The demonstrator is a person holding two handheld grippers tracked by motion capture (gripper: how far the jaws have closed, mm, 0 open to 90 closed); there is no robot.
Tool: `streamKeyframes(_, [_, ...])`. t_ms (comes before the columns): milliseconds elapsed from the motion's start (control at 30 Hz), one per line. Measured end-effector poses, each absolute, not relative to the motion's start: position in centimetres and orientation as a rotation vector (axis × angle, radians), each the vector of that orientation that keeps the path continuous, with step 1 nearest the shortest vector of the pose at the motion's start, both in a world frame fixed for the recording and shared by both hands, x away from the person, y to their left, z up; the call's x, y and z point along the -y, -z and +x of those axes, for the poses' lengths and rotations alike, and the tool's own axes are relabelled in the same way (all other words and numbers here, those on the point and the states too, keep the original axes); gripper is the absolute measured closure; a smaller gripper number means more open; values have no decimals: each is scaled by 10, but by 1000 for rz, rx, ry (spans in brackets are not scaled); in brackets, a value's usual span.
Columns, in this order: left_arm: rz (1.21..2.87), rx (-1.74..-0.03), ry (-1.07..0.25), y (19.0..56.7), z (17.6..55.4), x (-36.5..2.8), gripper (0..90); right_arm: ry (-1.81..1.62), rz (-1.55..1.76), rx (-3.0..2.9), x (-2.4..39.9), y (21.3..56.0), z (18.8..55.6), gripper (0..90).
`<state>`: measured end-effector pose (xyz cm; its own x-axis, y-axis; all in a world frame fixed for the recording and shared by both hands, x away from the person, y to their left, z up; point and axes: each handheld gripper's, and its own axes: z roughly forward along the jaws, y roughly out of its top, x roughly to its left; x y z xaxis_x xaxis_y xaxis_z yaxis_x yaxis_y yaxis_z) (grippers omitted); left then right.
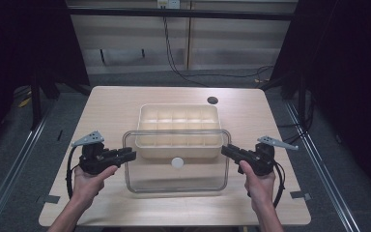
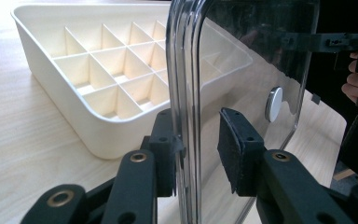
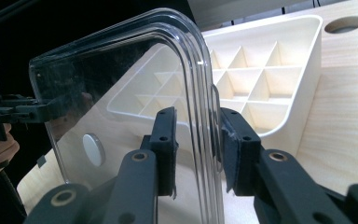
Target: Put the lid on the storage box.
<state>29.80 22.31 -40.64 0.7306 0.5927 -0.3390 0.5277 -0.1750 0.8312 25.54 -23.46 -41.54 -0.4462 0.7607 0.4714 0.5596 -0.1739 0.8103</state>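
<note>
A clear plastic lid (image 1: pixel 176 181) with a round white knob (image 1: pixel 177 162) hangs over the table's front half, and its far edge overlaps a cream tray (image 1: pixel 178 106) divided into several compartments. My left gripper (image 1: pixel 131 155) is shut on the lid's left rim and my right gripper (image 1: pixel 225 150) on its right rim. In the left gripper view the jaws (image 2: pixel 196 154) straddle the lid (image 2: pixel 247 56) edge-on, with the tray (image 2: pixel 42 51) behind. The right gripper view has the jaws (image 3: pixel 198 149) clamped on the lid's (image 3: pixel 121 93) curved rim, in front of the tray (image 3: pixel 307 79).
The wooden table (image 1: pixel 111 111) has a round cable hole (image 1: pixel 212 100) at the back right of the tray. Black curtains flank both sides, and cables lie on the floor beyond the table. Tape marks sit at the table's front corners.
</note>
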Motion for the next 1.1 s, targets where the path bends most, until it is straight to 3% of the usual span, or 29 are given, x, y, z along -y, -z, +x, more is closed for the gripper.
streamKeyframes(1100, [1771,-848,-148,362,330,-222,675,-1764,1500,-1829,237,379,292,701])
